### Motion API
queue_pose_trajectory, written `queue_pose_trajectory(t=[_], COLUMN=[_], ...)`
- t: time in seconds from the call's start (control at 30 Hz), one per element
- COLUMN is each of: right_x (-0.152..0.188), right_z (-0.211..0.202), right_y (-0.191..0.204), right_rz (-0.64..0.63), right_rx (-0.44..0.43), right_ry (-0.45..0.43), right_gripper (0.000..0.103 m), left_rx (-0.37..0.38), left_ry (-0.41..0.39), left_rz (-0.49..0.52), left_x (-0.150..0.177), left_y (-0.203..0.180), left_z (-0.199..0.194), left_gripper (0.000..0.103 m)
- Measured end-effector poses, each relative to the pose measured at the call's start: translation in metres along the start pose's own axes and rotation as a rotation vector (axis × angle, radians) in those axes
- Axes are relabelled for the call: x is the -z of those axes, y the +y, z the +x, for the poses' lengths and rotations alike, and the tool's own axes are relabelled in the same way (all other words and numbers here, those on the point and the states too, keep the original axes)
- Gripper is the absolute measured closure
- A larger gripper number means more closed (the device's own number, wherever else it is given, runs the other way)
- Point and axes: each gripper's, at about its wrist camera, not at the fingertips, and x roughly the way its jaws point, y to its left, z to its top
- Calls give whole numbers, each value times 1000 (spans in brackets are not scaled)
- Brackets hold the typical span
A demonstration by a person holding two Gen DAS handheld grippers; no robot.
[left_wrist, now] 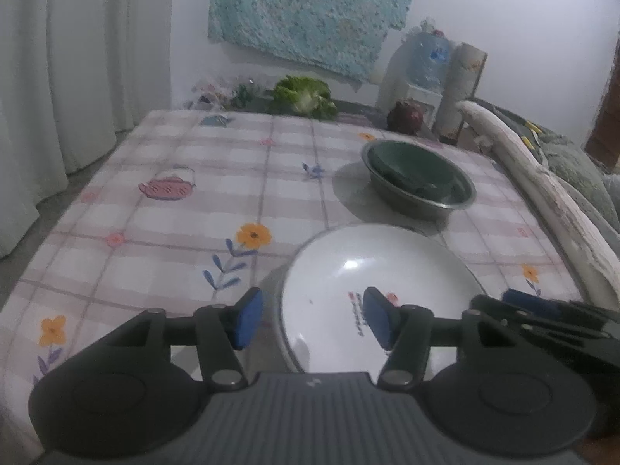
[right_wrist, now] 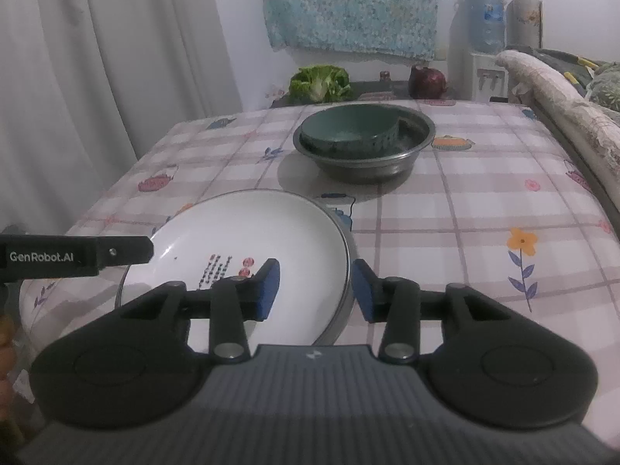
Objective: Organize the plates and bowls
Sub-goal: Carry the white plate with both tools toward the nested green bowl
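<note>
White plate flat on checked tablecloth, near edge, w/ metal rim under it. Right gripper jaws apart, straddling plate's right rim: one pad over plate, other just outside. Left gripper also apart, straddling left rim. Neither clamped. Green bowl nested in steel bowl, farther back, well apart from both tools.

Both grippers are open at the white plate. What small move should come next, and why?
Probably shut the right gripper on the white plate: its rim sits between the open jaws, and the green bowl already rests in the metal bowl.
</note>
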Motion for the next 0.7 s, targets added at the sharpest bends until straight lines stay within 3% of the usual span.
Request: queue_pose_trajectory(t=[0.2, 0.5, 0.7], right_x=[0, 11, 11], right_z=[5, 37, 41], right_y=[-18, -34, -43], right_rz=[102, 216, 232], right_rx=[-24, -127, -183], right_ry=[-17, 77, 86], right_gripper=[57, 63, 65], left_rx=[-43, 107, 62], left_ry=[26, 165, 168], left_rz=[-37, -138, -113], left_x=[-5, -1, -1], left_y=[14, 23, 8], left_z=[19, 55, 56], left_gripper=[38, 50, 44])
